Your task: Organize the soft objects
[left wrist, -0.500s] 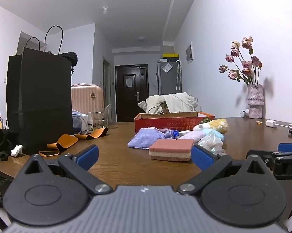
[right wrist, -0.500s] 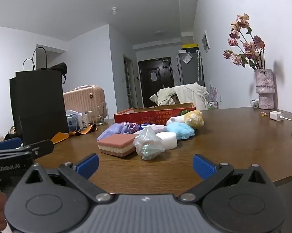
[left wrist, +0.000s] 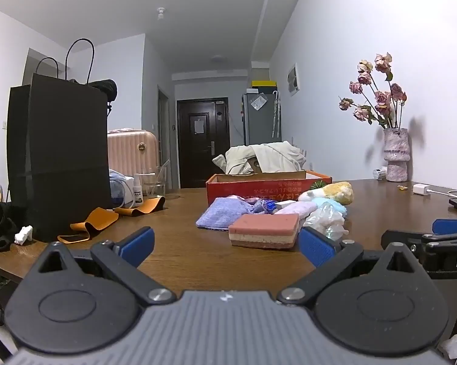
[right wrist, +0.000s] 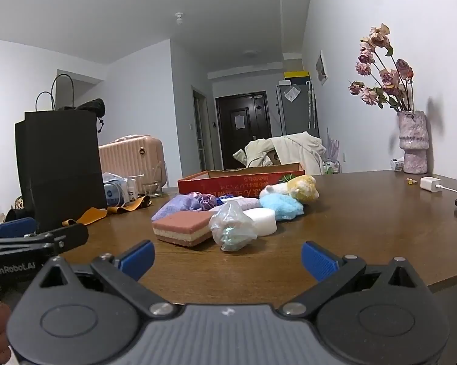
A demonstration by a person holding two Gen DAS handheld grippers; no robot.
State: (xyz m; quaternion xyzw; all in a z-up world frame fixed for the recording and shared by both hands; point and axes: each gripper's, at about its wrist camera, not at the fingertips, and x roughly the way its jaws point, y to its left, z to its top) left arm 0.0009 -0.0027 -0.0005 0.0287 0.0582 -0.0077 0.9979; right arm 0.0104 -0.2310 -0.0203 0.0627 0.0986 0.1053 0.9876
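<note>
A pile of soft things lies mid-table before a red cardboard box [left wrist: 268, 184] [right wrist: 240, 179]: a pink layered sponge [left wrist: 264, 233] [right wrist: 182, 228], a purple cloth [left wrist: 222, 217] [right wrist: 176, 205], a crumpled clear plastic bag [left wrist: 325, 220] [right wrist: 231, 226], a white round sponge [right wrist: 261, 220], a blue fluffy piece [right wrist: 281, 206] and a yellow plush [left wrist: 337, 191] [right wrist: 302, 188]. My left gripper [left wrist: 226, 246] is open and empty, short of the sponge. My right gripper [right wrist: 226, 257] is open and empty, short of the plastic bag.
A tall black paper bag [left wrist: 61, 158] [right wrist: 61, 164] stands at the left with orange straps [left wrist: 90, 226] at its foot. A vase of dried roses [left wrist: 395, 155] [right wrist: 412, 143] and a white charger [right wrist: 430, 184] are at the right. The table edge [right wrist: 447, 279] runs close on the right.
Both grippers have moved slightly forward toward the pile; the sponge and bag look a little nearer. Nothing was grasped.
</note>
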